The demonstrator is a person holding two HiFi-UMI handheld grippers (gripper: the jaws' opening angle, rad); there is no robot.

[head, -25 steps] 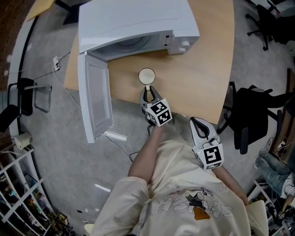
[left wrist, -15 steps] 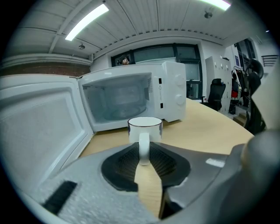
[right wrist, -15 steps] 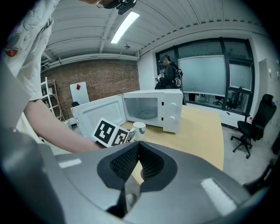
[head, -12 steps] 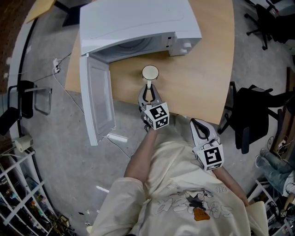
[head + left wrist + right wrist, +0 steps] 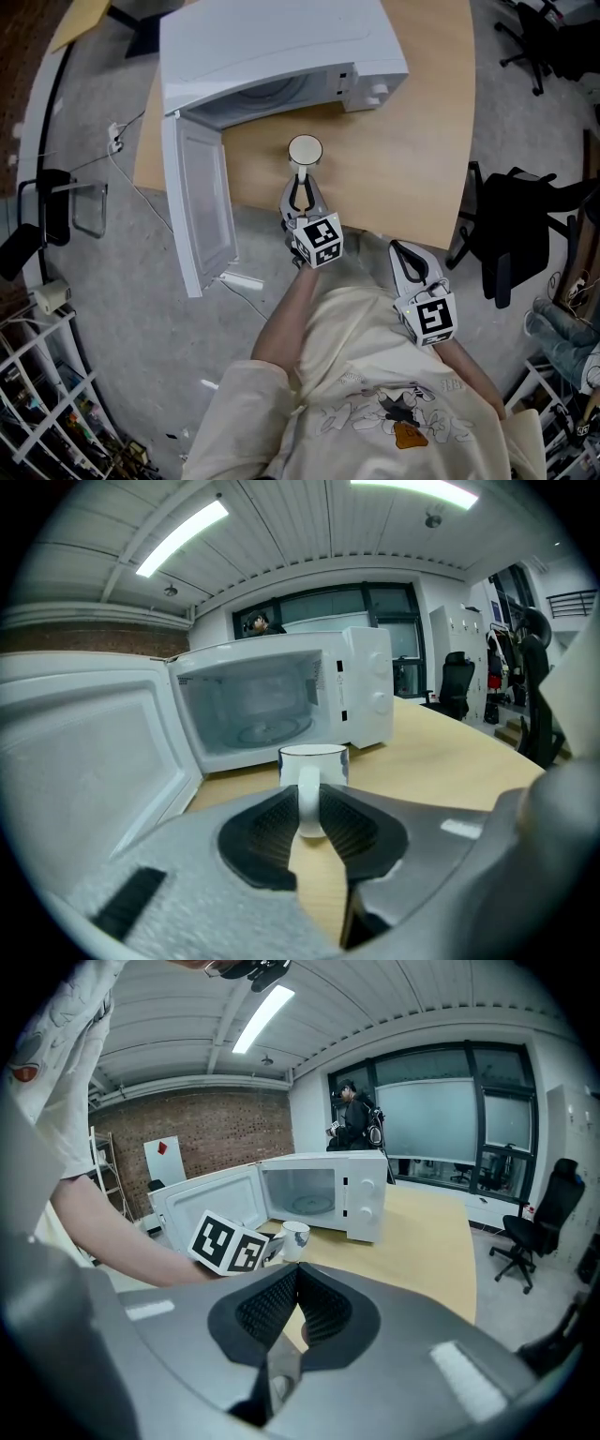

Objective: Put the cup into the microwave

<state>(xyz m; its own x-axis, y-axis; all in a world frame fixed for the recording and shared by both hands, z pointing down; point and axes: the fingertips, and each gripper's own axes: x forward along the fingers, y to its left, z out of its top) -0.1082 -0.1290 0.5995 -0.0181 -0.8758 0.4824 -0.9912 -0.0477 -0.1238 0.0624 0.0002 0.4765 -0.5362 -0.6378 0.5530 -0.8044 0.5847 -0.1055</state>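
Your left gripper is clamped on the white cup's handle, keeping it upright on the table before the microwave; its door stands open leftward, ready; your right gripper waits near you, jaws together.

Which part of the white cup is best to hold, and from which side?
The handle of the cup, from the person's side: it juts back, away from the microwave, thin enough to pinch. The left claw grips it there.
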